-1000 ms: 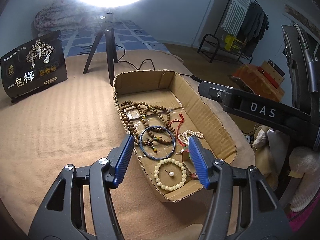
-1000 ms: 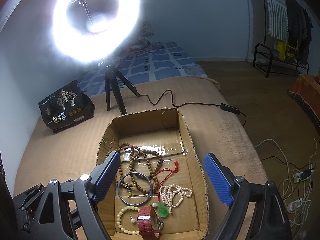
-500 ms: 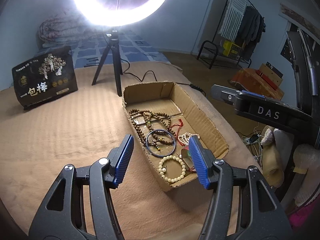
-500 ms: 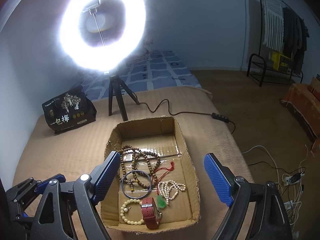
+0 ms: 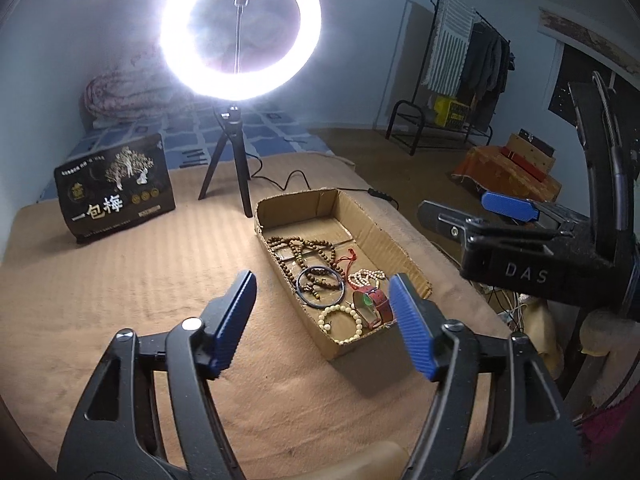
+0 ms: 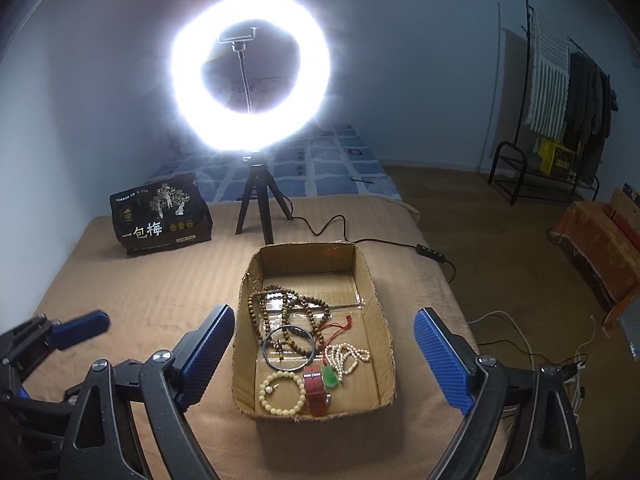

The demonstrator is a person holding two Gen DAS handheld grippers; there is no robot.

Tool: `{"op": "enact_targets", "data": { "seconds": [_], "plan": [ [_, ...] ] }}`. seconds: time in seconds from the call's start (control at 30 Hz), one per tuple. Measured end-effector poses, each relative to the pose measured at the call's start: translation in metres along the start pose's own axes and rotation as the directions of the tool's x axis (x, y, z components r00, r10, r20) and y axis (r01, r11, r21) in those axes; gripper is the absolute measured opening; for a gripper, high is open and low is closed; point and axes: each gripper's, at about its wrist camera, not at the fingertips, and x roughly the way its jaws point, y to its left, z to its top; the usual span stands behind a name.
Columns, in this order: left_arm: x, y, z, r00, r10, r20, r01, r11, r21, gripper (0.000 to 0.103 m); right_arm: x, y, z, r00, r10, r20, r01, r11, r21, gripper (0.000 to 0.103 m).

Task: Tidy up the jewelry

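Observation:
A shallow cardboard box (image 6: 304, 260) lies on the tan bed cover. Inside are a brown wooden bead string (image 6: 292, 304), a dark blue bangle (image 6: 286, 368), a cream bead bracelet (image 6: 280, 411), a white pearl strand (image 6: 346, 354), a red watch strap (image 6: 316, 394) and a green pendant (image 6: 330, 377). My left gripper (image 5: 322, 276) hangs above the box's near left side. Its jaws are opening with nothing between them. My right gripper (image 6: 325, 310) hovers over the near end of the box (image 5: 376, 228). Its jaws are also opening and are empty.
A lit ring light (image 6: 250, 80) on a small tripod (image 6: 256, 204) stands behind the box. Its cable and switch (image 6: 428, 250) run off to the right. A black printed bag (image 6: 160, 216) sits at the back left. The bed edge drops off on the right.
Both grippers have lifted and drawn back from the box, which now looks smaller and farther off. Both pairs of jaws stand wider apart than before.

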Motion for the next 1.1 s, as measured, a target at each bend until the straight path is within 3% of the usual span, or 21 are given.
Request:
{"op": "enact_targets", "data": {
  "seconds": [0.37,0.5,1.1],
  "plan": [
    [-0.028,-0.013,-0.016,0.999,0.037,0.007,-0.038,0.995,0.096,0.084,-0.042,0.001,-0.011,0.997,-0.041,0.071,0.039,0.999,0.035,0.103],
    [-0.030,-0.017,-0.022,0.998,0.070,0.002,-0.069,0.991,0.117,0.100,-0.047,0.001,-0.014,0.996,-0.043,0.081,0.039,0.998,0.044,0.103],
    [-0.037,-0.011,-0.021,0.995,0.103,0.012,-0.104,0.992,0.070,0.101,-0.047,0.001,-0.017,0.995,-0.062,0.077,0.059,0.998,0.032,0.103]
  ]
}}
